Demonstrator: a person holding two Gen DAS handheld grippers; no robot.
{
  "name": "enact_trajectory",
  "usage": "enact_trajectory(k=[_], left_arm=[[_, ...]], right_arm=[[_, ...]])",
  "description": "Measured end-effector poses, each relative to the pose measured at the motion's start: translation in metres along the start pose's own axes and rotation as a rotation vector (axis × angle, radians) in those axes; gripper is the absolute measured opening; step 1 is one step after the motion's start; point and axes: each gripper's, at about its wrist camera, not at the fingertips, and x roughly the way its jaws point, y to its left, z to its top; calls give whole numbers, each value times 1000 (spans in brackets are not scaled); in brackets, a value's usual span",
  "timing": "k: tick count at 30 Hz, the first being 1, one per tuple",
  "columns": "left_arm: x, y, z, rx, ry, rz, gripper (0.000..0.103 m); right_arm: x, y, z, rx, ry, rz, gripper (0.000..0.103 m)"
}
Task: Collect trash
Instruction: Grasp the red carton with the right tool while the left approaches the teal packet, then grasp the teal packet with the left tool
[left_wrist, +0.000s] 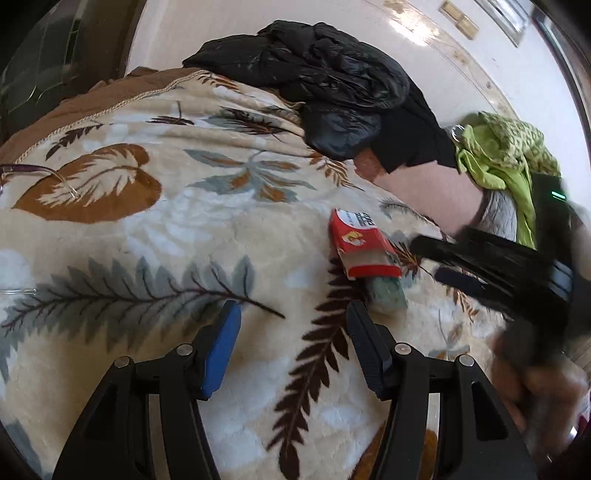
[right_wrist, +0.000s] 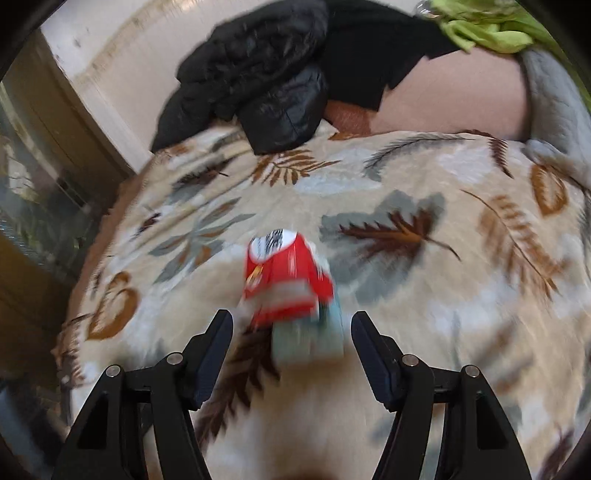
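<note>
The step in hand looks like the reach for the trash: a red carton (right_wrist: 286, 277) lying on a pale teal box (right_wrist: 310, 343), both flat on the leaf-patterned blanket (right_wrist: 424, 332) of the bed, well in from its edges. The right gripper (right_wrist: 291, 332) hangs over them with its fingers wide apart, nothing held; the teal box sits between the tips but untouched. The left gripper (left_wrist: 291, 325) stands half open and empty, nearer the bed's near side.

The carton's long axis runs from the right gripper away towards the black plastic bag (right_wrist: 258, 74) at the bed's far edge, printed end farthest. Next, I judge, the right fingers must drop across the short width and close.
</note>
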Motion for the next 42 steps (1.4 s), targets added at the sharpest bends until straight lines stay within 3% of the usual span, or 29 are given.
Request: enact_trajectory(k=[4, 6, 9, 11, 12, 14, 18, 23, 25, 31, 35, 37, 42], left_arm=[[7, 7, 4, -23, 19, -3, 58], [9, 8, 5, -25, 20, -4, 58], [11, 11, 8, -40, 23, -7, 58], [13, 12, 9, -46, 24, -6, 58], [13, 13, 9, -51, 25, -7, 58], [13, 13, 8, -55, 26, -14, 58], [11, 10, 8, -48, 17, -22, 58], [11, 5, 7, -55, 25, -49, 58], [12, 2, 6, -49, 28, -59, 58], [24, -22, -3, -27, 107, -194, 58], [41, -47, -16, -41, 182, -261, 60], [49, -62, -21, -30, 201, -231, 64], [63, -80, -21, -67, 160, -151, 80]], right_arm=[[50, 8, 27, -47, 81, -18, 72], [71, 15, 28, -92, 125, -50, 72], [83, 25, 24, -136, 131, -30, 71], [77, 33, 19, -168, 110, -19, 52], [72, 34, 16, -176, 105, -8, 49], [61, 33, 9, -166, 103, 48, 38], [32, 20, -18, -101, 119, 205, 36], [-9, -27, -48, 188, 66, 466, 36], [-28, -48, -64, 279, 15, 503, 36], [-92, -85, -100, 333, -164, 327, 36], [-108, -103, -109, 374, -241, 191, 36], [-110, -111, -109, 399, -256, 180, 36], [-117, -124, -104, 392, -304, 131, 36]])
